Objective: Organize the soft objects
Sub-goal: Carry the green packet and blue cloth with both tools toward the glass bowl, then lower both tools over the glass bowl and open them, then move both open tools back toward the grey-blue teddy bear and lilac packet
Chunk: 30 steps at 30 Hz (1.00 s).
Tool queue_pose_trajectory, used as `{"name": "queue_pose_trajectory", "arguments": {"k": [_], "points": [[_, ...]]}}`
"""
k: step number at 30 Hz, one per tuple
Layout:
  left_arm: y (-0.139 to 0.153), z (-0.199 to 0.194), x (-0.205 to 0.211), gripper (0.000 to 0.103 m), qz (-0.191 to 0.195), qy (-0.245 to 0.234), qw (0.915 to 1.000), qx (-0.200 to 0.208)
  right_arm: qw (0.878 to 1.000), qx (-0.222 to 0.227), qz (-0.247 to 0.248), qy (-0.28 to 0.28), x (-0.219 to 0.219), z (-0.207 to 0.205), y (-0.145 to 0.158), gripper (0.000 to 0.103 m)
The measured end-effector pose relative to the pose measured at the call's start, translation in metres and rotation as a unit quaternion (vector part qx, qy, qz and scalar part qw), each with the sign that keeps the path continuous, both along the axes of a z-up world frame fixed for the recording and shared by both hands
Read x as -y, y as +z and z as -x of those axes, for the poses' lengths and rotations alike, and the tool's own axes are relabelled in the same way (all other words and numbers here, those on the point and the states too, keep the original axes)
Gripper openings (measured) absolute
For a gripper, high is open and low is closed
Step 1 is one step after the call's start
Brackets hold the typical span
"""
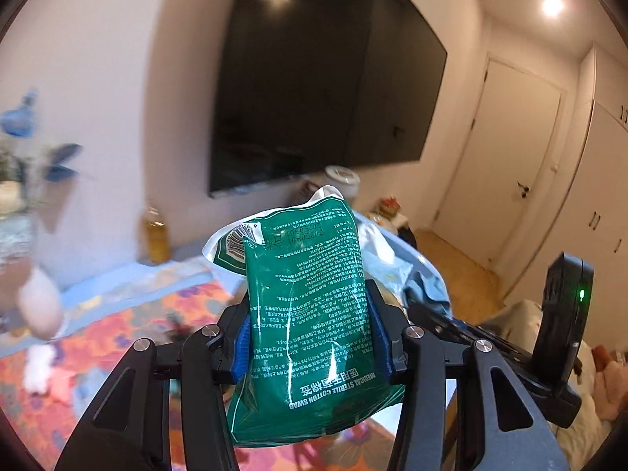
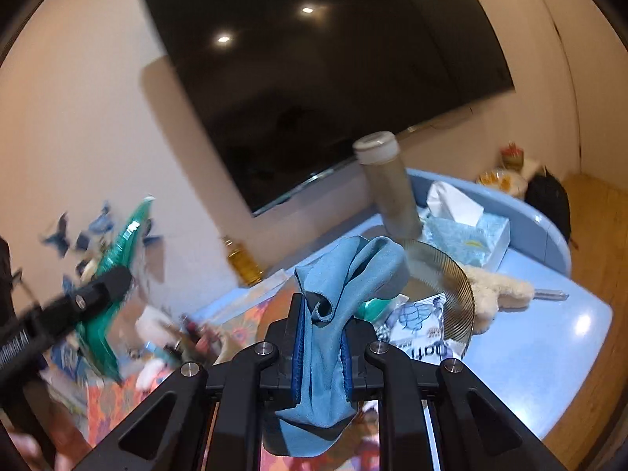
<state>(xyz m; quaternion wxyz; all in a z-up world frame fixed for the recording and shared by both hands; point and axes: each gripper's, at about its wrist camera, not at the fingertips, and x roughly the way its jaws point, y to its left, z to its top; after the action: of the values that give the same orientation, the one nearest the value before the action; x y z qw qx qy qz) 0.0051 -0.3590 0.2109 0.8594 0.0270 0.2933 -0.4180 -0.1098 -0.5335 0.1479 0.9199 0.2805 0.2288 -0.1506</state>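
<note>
My left gripper (image 1: 310,337) is shut on a green packet of medical cotton swabs (image 1: 310,306), held upright in the air; the packet also shows in the right wrist view (image 2: 114,274) at the left. My right gripper (image 2: 322,353) is shut on a light blue cloth (image 2: 341,282), lifted above the table; the cloth also shows in the left wrist view (image 1: 426,286) behind the packet. A beige plush toy (image 2: 490,286) lies on the blue table (image 2: 541,353).
A tissue box (image 2: 467,231), a tall grey cylinder (image 2: 388,188), a coiled spring toy (image 2: 451,294) and a printed packet (image 2: 420,325) sit on the table. A floral cloth (image 1: 117,337) with small toys lies at the left. An oil bottle (image 1: 157,235) stands by the wall under a dark TV (image 1: 314,78).
</note>
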Motion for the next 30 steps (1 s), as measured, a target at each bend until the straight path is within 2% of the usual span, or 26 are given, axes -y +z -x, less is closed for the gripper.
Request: {"name": "queue_pose_trajectory", "arguments": {"k": [3,7,8,9,10,11,12,14,17,19,22,25,30], "points": [[-0.021,-0.020,0.027,0.046,-0.017,-0.007,0.9996,-0.022,0.999,-0.027,-0.022,-0.013,0.018,-0.017,-0.011,0.015],[-0.036,-0.030,0.047,0.047,-0.016,0.002,0.9997,-0.017,0.997,-0.059,-0.042,-0.002,0.033,-0.041,-0.028,0.017],[-0.038,-0.030,0.049,0.052,-0.016,0.001,0.9997,-0.019,0.997,-0.066,-0.046,0.003,0.036,-0.046,-0.031,0.019],[-0.040,-0.033,0.050,0.056,-0.015,0.000,0.9997,-0.020,0.996,-0.074,-0.053,0.007,0.039,-0.050,-0.036,0.029],[-0.043,-0.035,0.055,0.075,-0.016,-0.002,0.9997,-0.019,0.995,-0.083,-0.063,0.009,0.043,-0.054,-0.040,0.039],[-0.046,-0.037,0.059,0.094,-0.025,0.002,0.9996,-0.016,0.994,-0.087,-0.071,0.009,0.045,-0.054,-0.042,0.066],[-0.046,-0.035,0.058,0.096,-0.028,0.009,0.9995,-0.010,0.993,-0.085,-0.076,0.007,0.047,-0.054,-0.045,0.078],[-0.047,-0.031,0.048,0.096,-0.013,0.012,0.9998,0.001,0.993,-0.079,-0.089,0.010,0.050,-0.046,-0.047,0.079],[-0.043,-0.023,0.032,0.096,0.002,-0.009,0.9998,-0.016,0.993,-0.076,-0.089,0.008,0.054,-0.034,-0.045,0.079],[-0.037,-0.017,0.023,0.097,0.010,-0.010,0.9998,-0.015,0.995,-0.055,-0.086,0.018,0.051,-0.023,-0.038,0.079],[-0.026,-0.006,0.009,0.097,0.011,-0.006,0.9999,-0.001,0.995,-0.041,-0.084,0.032,0.046,-0.014,-0.029,0.079],[-0.012,0.010,-0.011,0.097,0.014,0.000,0.9998,0.014,0.995,-0.008,-0.077,0.064,0.033,-0.003,-0.012,0.079],[0.010,0.039,-0.056,0.097,0.026,0.019,0.9987,0.040,0.994,0.019,-0.055,0.092,0.006,0.017,0.013,0.079]]}}
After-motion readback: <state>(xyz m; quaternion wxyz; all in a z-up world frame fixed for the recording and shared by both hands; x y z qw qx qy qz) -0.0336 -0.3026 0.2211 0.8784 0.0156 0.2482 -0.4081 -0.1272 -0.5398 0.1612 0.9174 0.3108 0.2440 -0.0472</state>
